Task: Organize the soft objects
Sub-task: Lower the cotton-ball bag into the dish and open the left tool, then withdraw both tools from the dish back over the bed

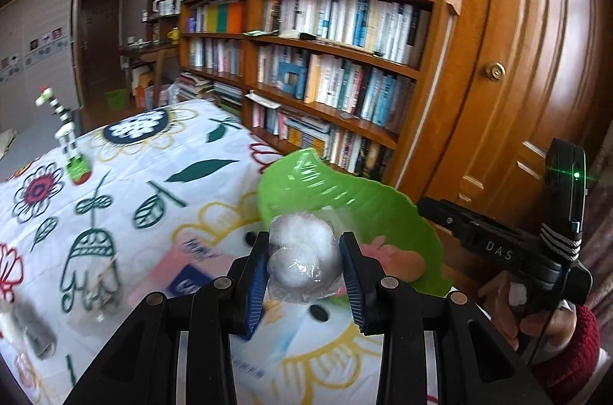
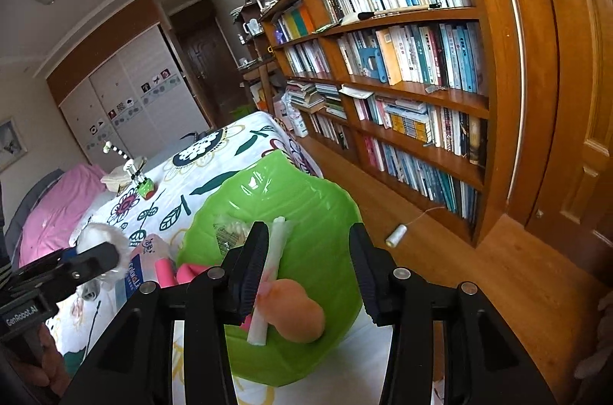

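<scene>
My left gripper (image 1: 305, 244) is shut on a clear bag of white cotton balls (image 1: 300, 253), squeezed between its blue pads. Just beyond it sits a green leaf-shaped bowl (image 1: 345, 190). In the right wrist view my right gripper (image 2: 308, 228) hangs open over that bowl (image 2: 318, 213), pressing on nothing. Inside the bowl lie a peach soft toy (image 2: 300, 315), a white roll (image 2: 274, 251) beside the left finger, and a small packet (image 2: 230, 232). At the left of that view, the bag of cotton balls (image 2: 105, 238) shows again.
A flowered cloth (image 1: 161, 182) covers the table. On it are a striped toy on a green base (image 1: 72, 156), a blue-labelled pack (image 2: 136, 274) and pink pieces (image 2: 184, 273). A bookshelf (image 2: 421, 68) and wooden door (image 1: 536, 60) stand right; a thread spool (image 2: 396, 235) lies on the floor.
</scene>
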A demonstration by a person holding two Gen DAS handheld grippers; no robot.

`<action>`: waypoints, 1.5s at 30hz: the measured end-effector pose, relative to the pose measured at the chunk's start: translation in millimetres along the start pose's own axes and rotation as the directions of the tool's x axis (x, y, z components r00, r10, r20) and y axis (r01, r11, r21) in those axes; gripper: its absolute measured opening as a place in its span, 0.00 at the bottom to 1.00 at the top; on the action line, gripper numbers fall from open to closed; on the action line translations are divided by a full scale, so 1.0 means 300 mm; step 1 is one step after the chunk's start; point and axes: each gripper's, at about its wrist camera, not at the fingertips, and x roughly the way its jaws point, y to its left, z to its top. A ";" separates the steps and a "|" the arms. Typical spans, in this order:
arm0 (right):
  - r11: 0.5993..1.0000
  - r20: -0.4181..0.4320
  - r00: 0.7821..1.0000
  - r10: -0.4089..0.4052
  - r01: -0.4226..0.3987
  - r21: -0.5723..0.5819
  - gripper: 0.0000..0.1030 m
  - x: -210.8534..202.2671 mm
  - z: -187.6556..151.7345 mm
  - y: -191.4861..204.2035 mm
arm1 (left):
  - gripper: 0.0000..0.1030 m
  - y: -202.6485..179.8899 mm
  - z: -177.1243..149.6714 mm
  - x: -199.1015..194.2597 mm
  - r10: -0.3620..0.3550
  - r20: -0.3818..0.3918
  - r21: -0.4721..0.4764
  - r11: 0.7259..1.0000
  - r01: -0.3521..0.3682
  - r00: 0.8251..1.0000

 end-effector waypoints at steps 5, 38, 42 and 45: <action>1.000 0.011 1.000 0.003 -0.003 0.014 0.44 -0.009 0.011 -0.018 | 0.39 -0.046 0.020 0.057 -0.038 -0.016 0.029 0.999 0.039 0.999; 0.999 0.004 1.000 0.027 -0.027 -0.023 0.44 0.005 -0.011 0.042 | 0.90 0.001 0.023 0.078 -0.005 -0.018 -0.032 0.999 0.004 1.000; 0.999 -0.011 0.999 0.039 -0.039 -0.035 0.44 0.011 -0.026 0.070 | 0.95 0.032 0.013 0.055 0.021 -0.009 -0.050 0.999 -0.022 1.000; 0.998 -0.020 0.999 0.045 -0.046 -0.040 0.44 0.018 -0.033 0.085 | 0.96 0.060 0.007 0.041 0.035 -0.007 -0.074 0.997 -0.035 0.999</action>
